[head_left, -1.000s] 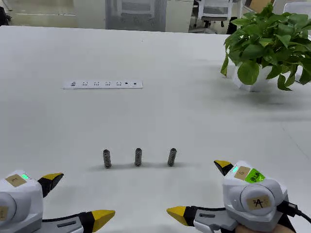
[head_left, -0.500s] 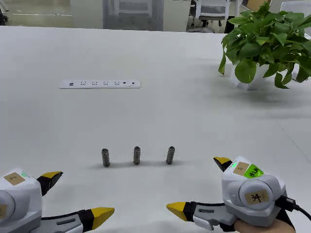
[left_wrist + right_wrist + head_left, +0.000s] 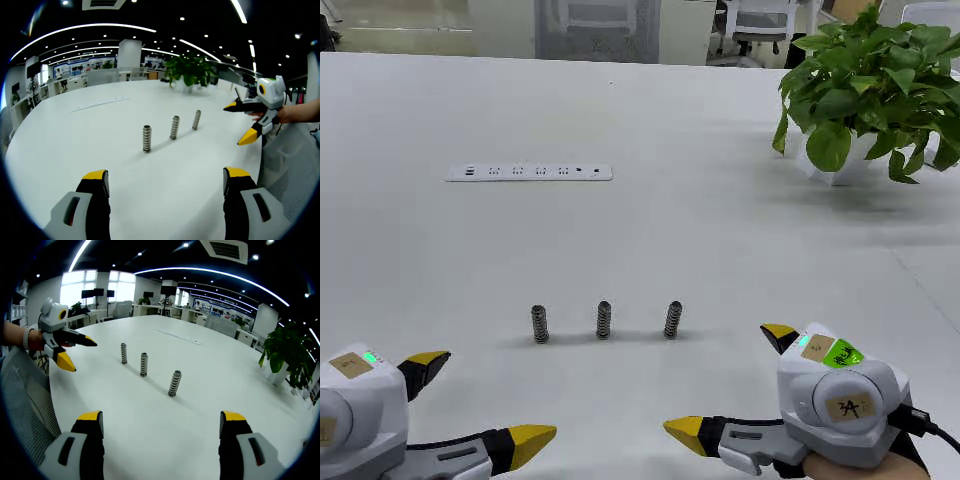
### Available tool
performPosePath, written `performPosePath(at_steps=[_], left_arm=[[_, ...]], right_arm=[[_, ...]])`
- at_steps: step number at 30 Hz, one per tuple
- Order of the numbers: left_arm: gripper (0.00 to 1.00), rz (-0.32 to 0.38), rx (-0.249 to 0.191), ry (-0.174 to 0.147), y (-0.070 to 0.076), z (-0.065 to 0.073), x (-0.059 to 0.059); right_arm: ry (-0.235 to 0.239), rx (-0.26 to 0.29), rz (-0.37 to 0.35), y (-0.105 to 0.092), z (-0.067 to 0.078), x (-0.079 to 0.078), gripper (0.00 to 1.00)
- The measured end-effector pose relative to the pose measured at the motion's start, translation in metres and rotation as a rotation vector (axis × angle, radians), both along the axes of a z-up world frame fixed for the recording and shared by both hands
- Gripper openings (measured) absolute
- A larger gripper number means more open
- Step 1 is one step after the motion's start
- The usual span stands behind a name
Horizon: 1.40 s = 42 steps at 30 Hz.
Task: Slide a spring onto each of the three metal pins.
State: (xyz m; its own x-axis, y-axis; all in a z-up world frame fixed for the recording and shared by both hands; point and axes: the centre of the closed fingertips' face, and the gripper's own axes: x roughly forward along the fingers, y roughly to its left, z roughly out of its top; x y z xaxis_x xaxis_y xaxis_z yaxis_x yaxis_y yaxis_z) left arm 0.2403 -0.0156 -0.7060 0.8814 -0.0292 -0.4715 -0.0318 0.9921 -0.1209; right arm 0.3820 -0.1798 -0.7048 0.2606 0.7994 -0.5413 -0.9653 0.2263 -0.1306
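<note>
Three upright pins, each with a spring coiled around it, stand in a row on the white table: left spring (image 3: pixel 540 324) (image 3: pixel 146 138) (image 3: pixel 123 353), middle spring (image 3: pixel 604 319) (image 3: pixel 174 127) (image 3: pixel 144 364), right spring (image 3: pixel 673 319) (image 3: pixel 196 120) (image 3: pixel 174 383). My left gripper (image 3: pixel 480 405) (image 3: pixel 166 177) is open at the near left with nothing between its yellow-tipped fingers. At the near right my right gripper (image 3: pixel 730 385) (image 3: pixel 160 420) is open too, and holds nothing. Both sit well short of the row.
A white power strip (image 3: pixel 530 173) lies flat farther back on the table (image 3: pixel 670 220). A potted green plant (image 3: pixel 865 85) stands at the far right. Office chairs show beyond the far edge.
The head camera has shifted slightly. The springs and both grippers hold their places.
</note>
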Motion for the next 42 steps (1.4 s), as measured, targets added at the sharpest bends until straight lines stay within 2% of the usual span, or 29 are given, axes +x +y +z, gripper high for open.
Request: performPosePath(at_steps=[9, 27, 42], left_arm=[[0.96, 0.0, -0.001, 0.004, 0.0022, -0.0033, -0.0007], [0.96, -0.013, -0.002, 0.014, -0.0032, -0.0038, -0.0009], [0.96, -0.011, -0.004, 0.011, -0.0029, -0.0038, -0.0009]], right_arm=[[0.001, 0.0, -0.001, 0.0, 0.0, -0.0002, 0.98], [0.01, -0.002, 0.003, 0.0004, -0.0021, -0.0011, 0.99], [0.012, -0.002, 0.001, 0.0001, -0.0011, -0.0015, 0.99]])
